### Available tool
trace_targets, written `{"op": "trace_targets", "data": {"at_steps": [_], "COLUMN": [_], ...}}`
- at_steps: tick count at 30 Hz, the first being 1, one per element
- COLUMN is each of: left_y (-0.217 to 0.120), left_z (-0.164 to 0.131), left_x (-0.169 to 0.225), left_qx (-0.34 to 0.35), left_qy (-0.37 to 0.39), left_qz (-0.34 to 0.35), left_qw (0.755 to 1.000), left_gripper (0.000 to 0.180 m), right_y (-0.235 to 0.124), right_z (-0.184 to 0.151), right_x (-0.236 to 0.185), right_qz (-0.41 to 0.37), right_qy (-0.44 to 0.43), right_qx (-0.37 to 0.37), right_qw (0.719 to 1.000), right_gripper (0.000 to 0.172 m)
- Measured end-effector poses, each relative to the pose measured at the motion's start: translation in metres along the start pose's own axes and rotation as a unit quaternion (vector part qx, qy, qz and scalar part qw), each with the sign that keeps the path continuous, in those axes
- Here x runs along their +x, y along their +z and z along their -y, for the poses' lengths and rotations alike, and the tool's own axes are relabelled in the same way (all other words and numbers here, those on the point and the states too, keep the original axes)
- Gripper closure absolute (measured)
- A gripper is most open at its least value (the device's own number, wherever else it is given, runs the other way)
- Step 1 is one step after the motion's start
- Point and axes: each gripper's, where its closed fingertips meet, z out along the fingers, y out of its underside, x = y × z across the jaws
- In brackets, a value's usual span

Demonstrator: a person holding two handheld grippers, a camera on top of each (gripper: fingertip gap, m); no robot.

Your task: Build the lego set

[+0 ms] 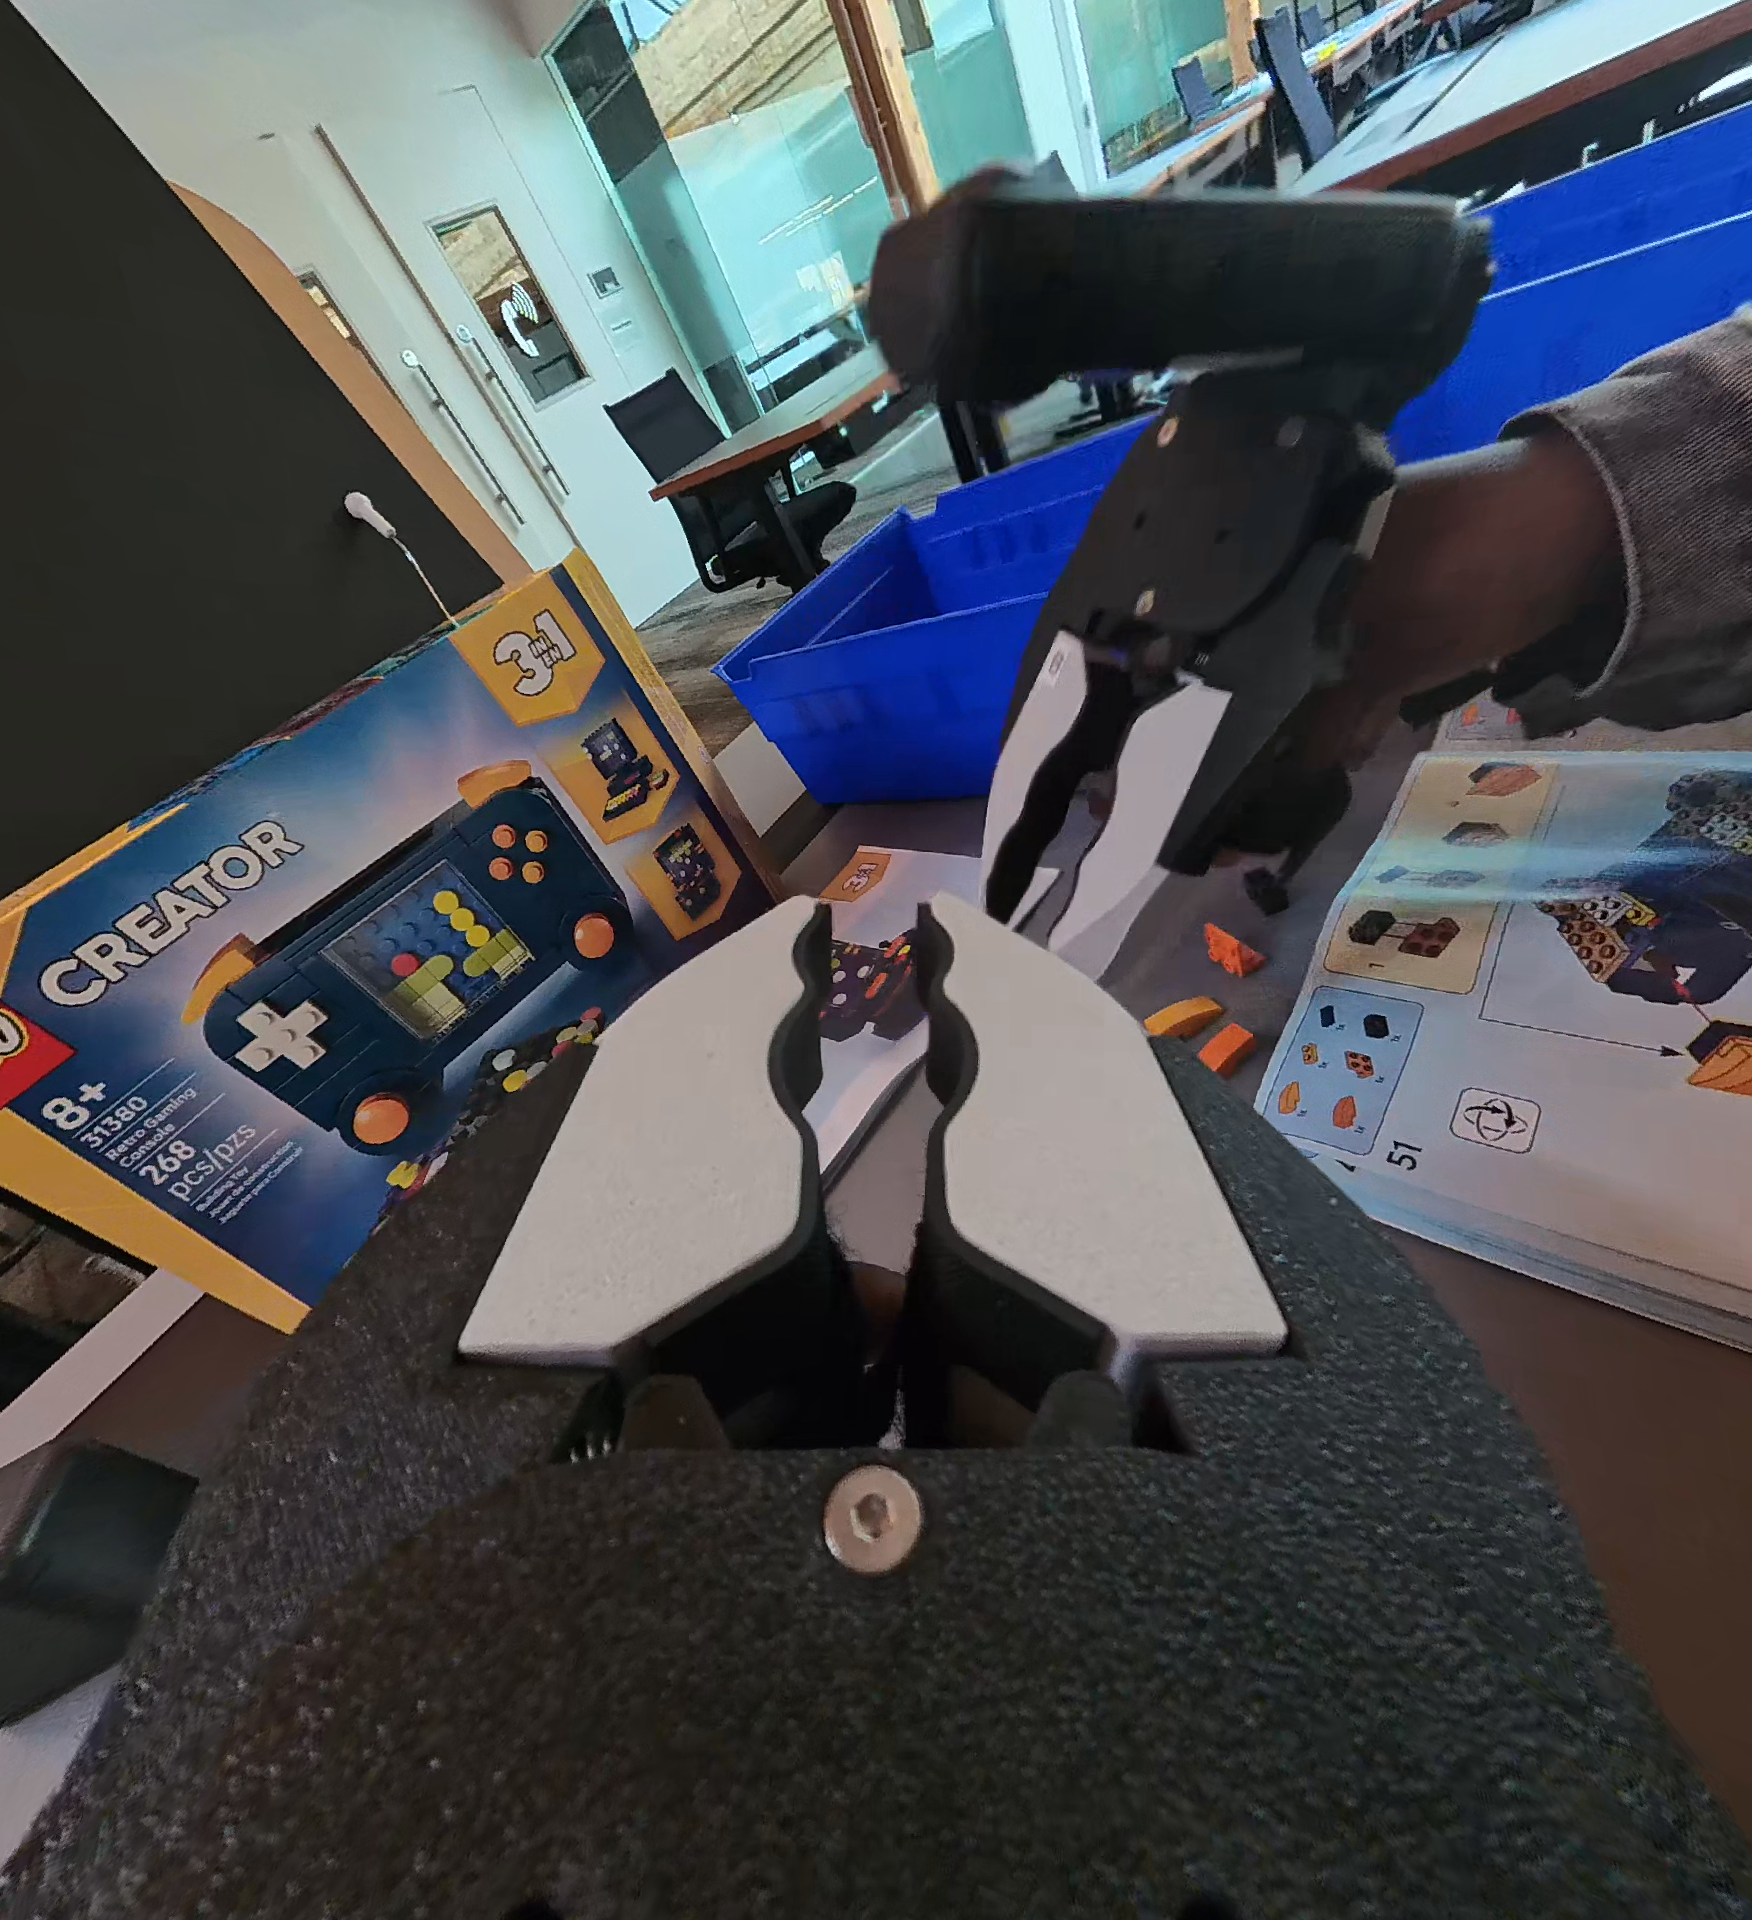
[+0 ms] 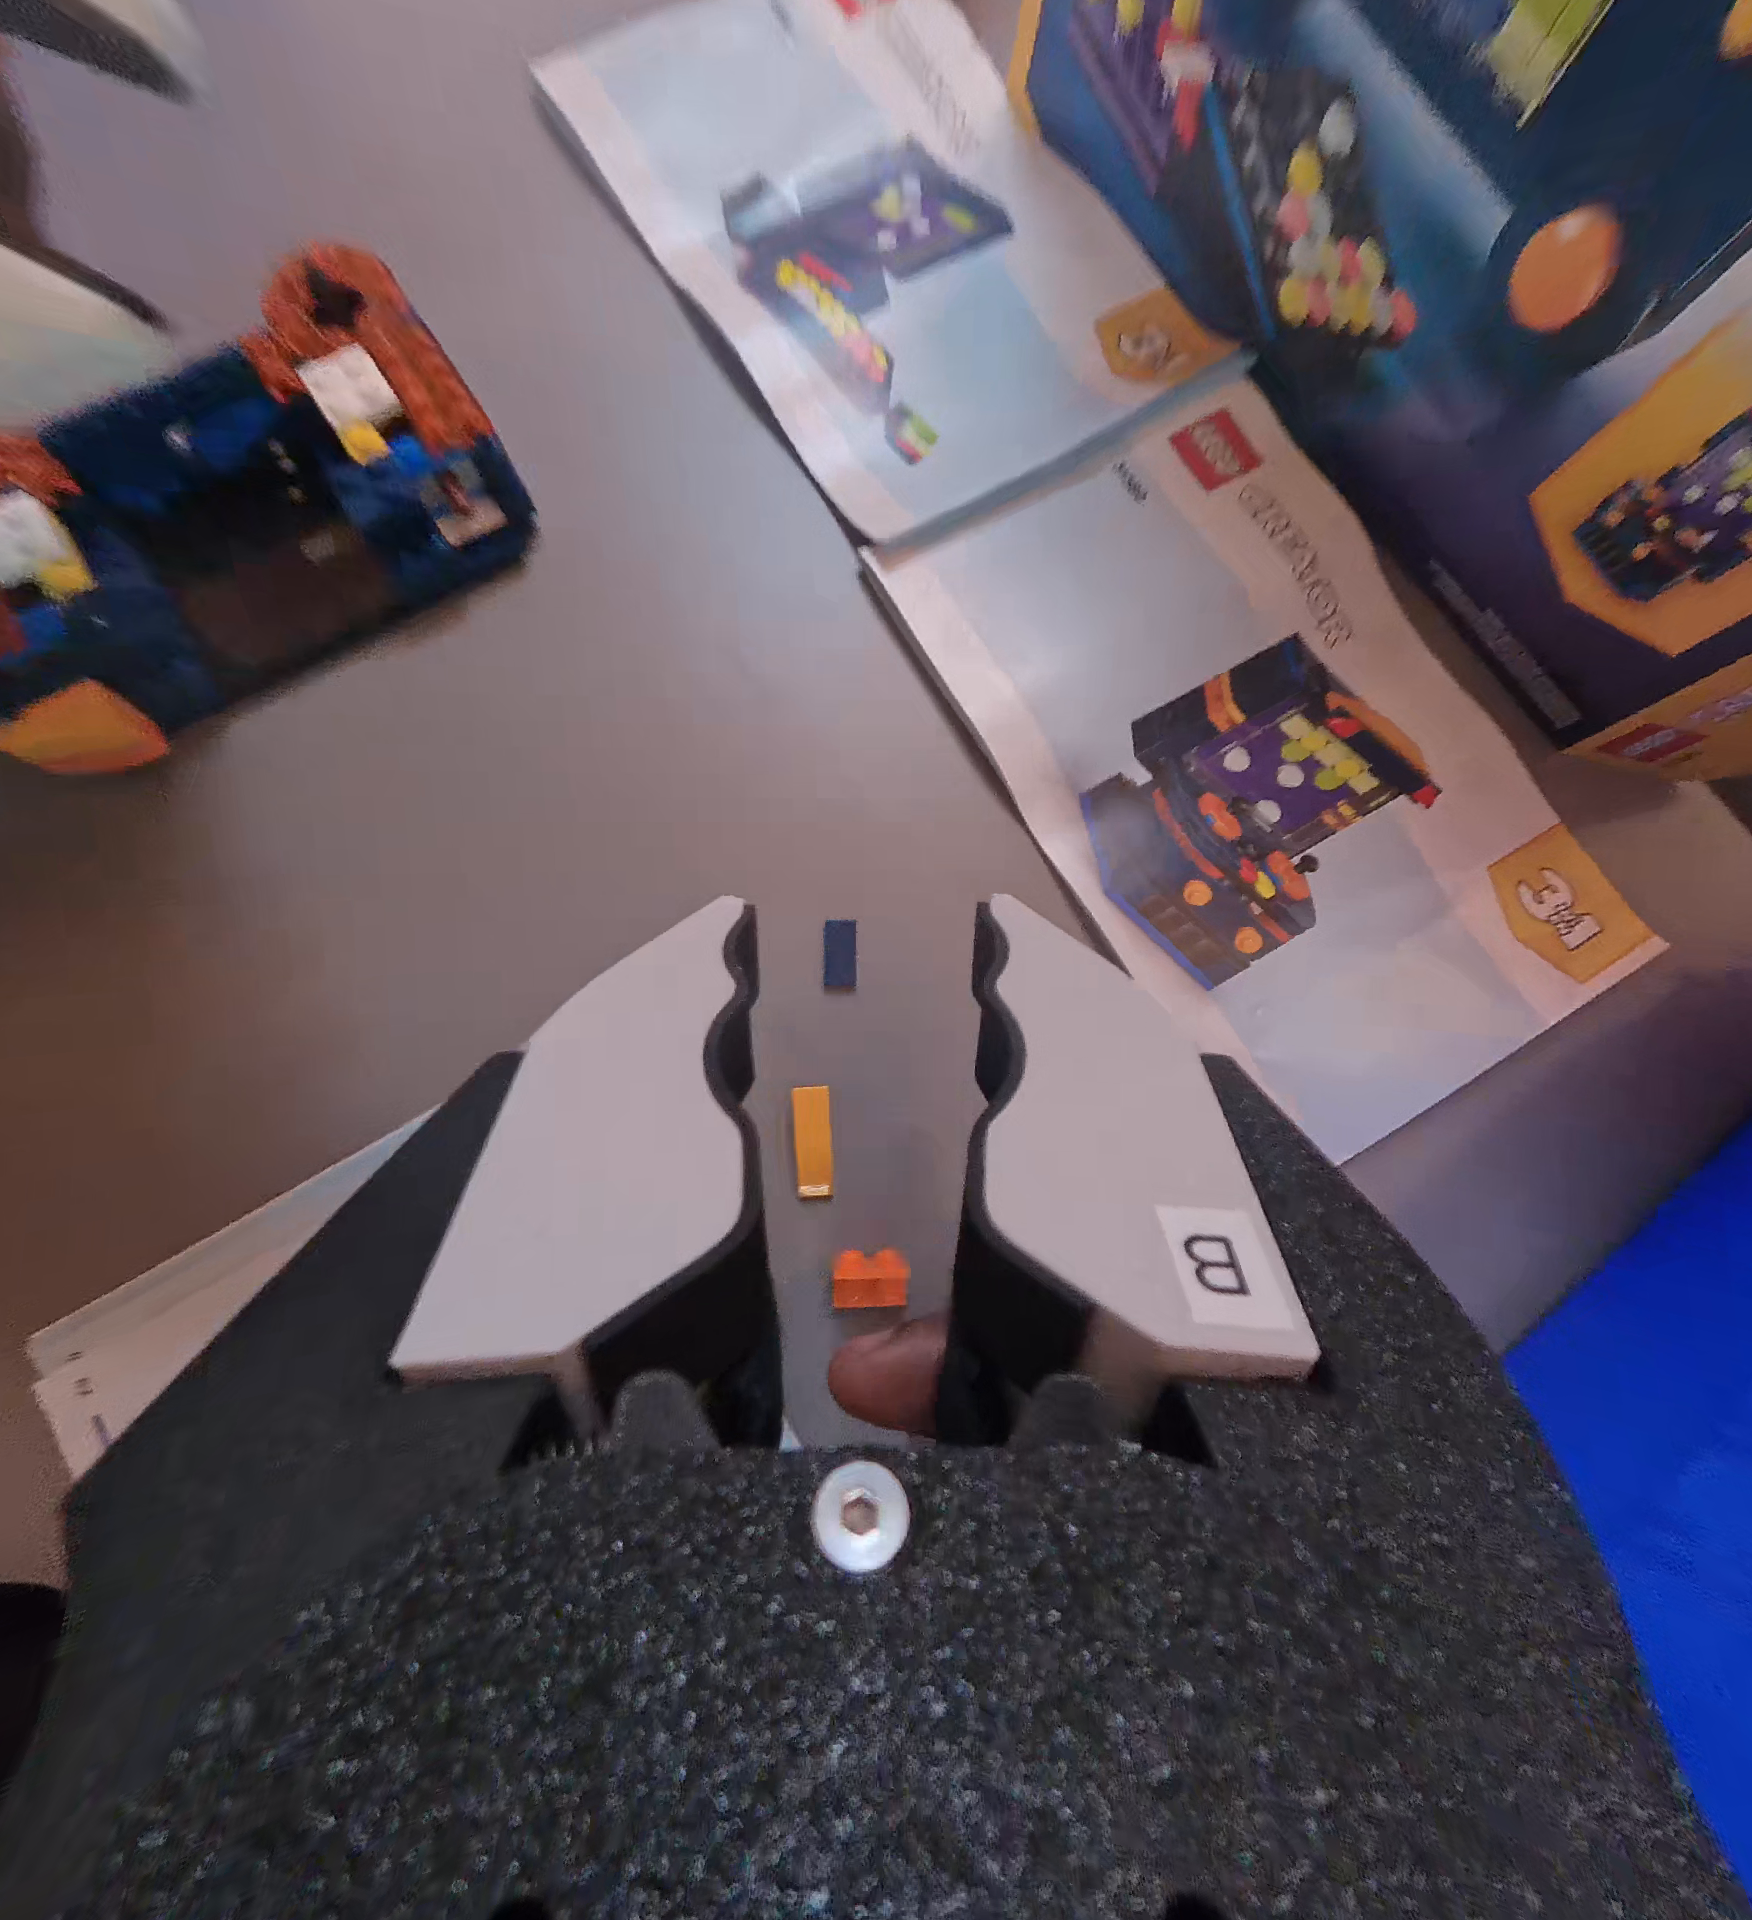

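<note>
My left gripper (image 1: pixel 872 925) is open with a narrow gap and nothing between its pads; it hangs above a closed booklet (image 1: pixel 882 987) beside the toy brick box (image 1: pixel 311 935). My right gripper (image 2: pixel 861 925) is open and empty, pointing down at the grey table (image 2: pixel 539 831). Between its fingers I see a dark blue tile (image 2: pixel 840 953), a yellow-orange tile (image 2: pixel 812 1141) and a small orange brick (image 2: pixel 870 1278) lying on the table, none of them touched. The right gripper also shows in the left wrist view (image 1: pixel 1080 894), held by a hand over the table. A partly built blue and orange model (image 2: pixel 228 499) stands to the left.
A blue bin (image 1: pixel 903 665) stands behind the right gripper. An open instruction booklet (image 1: pixel 1578 987) lies at the right, with loose orange pieces (image 1: pixel 1227 1047) and a small black piece (image 1: pixel 1265 891) beside it. Two closed booklets (image 2: pixel 1267 779) lie by the box (image 2: pixel 1474 156). My hands' fingertips stand some 11 centimeters from each other.
</note>
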Motion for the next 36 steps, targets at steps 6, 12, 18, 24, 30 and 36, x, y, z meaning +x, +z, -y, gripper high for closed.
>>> {"op": "trace_targets", "data": {"at_steps": [6,12,18,24,30,36], "left_y": [0.006,0.021,0.038,0.039,0.038,0.034], "left_z": [0.000,0.018,0.029,0.013,0.018,0.019], "left_x": [0.007,0.018,0.025,0.028,0.031,0.028], "left_qx": [-0.007,-0.003,0.012,0.048,0.050,0.050], "left_qy": [0.002,-0.044,-0.165,-0.176,-0.140,-0.141], "left_qz": [-0.008,0.009,0.082,0.107,0.105,0.113], "left_qw": [1.000,0.999,0.983,0.977,0.983,0.982], "left_gripper": [0.161,0.147,0.131,0.115,0.113,0.114], "right_y": [-0.040,-0.054,-0.058,-0.063,-0.068,-0.079], "right_z": [0.013,0.002,-0.003,-0.003,-0.005,0.001], "right_x": [-0.019,-0.028,-0.021,-0.008,0.007,0.009], "right_qz": [0.027,0.019,-0.013,-0.047,-0.094,-0.128], "right_qy": [0.013,-0.006,-0.005,0.011,0.009,-0.002], "right_qx": [0.131,0.186,0.233,0.255,0.269,0.293], "right_qw": [0.991,0.982,0.972,0.966,0.959,0.947], "right_gripper": [0.122,0.104,0.099,0.081,0.073,0.078]}}
